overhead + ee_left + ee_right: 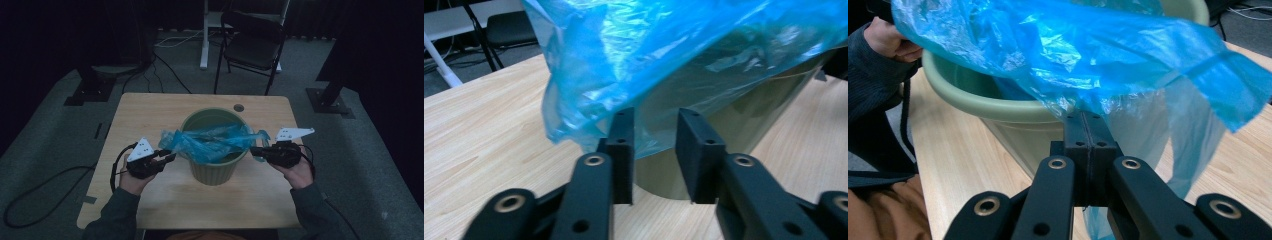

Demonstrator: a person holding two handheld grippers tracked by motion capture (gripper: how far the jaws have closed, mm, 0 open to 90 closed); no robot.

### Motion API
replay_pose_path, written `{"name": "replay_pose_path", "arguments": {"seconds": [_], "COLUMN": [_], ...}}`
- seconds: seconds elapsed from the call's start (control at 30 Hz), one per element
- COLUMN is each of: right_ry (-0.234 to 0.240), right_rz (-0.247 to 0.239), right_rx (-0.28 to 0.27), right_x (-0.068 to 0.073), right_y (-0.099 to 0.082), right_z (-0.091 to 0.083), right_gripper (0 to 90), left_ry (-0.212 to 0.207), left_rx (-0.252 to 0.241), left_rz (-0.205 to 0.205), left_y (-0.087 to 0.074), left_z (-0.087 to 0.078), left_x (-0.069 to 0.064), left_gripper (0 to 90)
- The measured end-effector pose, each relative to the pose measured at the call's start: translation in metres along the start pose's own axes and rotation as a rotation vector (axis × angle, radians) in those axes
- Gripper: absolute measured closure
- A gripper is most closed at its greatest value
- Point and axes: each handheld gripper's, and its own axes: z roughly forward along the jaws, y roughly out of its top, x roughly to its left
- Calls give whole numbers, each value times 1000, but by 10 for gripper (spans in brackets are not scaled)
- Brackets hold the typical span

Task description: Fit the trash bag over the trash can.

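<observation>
1. You are lining the pale green round plastic bin (214,165), which is standing mid-desk, with the thin blue plastic bag (210,141); the bag is lying crumpled across the rim, partly sagging inside.
2. Spreading the bag and folding it over the whole rim is still waiting, judging by the bunched film.
3. Your left gripper (655,150) is standing with its jaws partly open, just under the bag's hanging edge, gripping nothing.
4. Your right gripper (1087,131) is pinching the bag's edge beside the rim, jaws fully closed on it.
</observation>
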Motion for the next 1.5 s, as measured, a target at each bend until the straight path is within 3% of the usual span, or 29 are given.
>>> {"name": "replay_pose_path", "arguments": {"seconds": [0.3, 0.43, 0.57, 0.7, 0.93, 1.2, 1.43, 1.5], "right_ry": [15, 21, 26, 27, 32, 23, 19, 21], "right_rz": [-6, -9, -10, -10, -10, -8, -5, -6], "right_rx": [-3, -5, -6, -7, -4, -7, -9, -9], "right_x": [5, 6, 7, 7, 7, 6, 6, 6], "right_y": [2, 2, 1, 1, -1, -2, -2, -2], "right_z": [2, 2, 2, 2, 3, 4, 4, 4], "right_gripper": [900, 900, 900, 900, 900, 900, 900, 900], "left_ry": [-44, -55, -56, -46, 1, 17, 5, 14], "left_rx": [-50, -51, -37, -41, -48, -39, -35, -29], "left_rz": [47, 89, 101, 89, 52, 30, 11, 9], "left_y": [10, 19, 21, 22, 23, 22, 25, 26], "left_z": [-9, -6, 3, 7, 12, 15, 23, 25], "left_x": [-24, -36, -43, -43, -40, -39, -41, -42], "left_gripper": [607, 579, 551, 538, 614, 612, 587, 662]}}
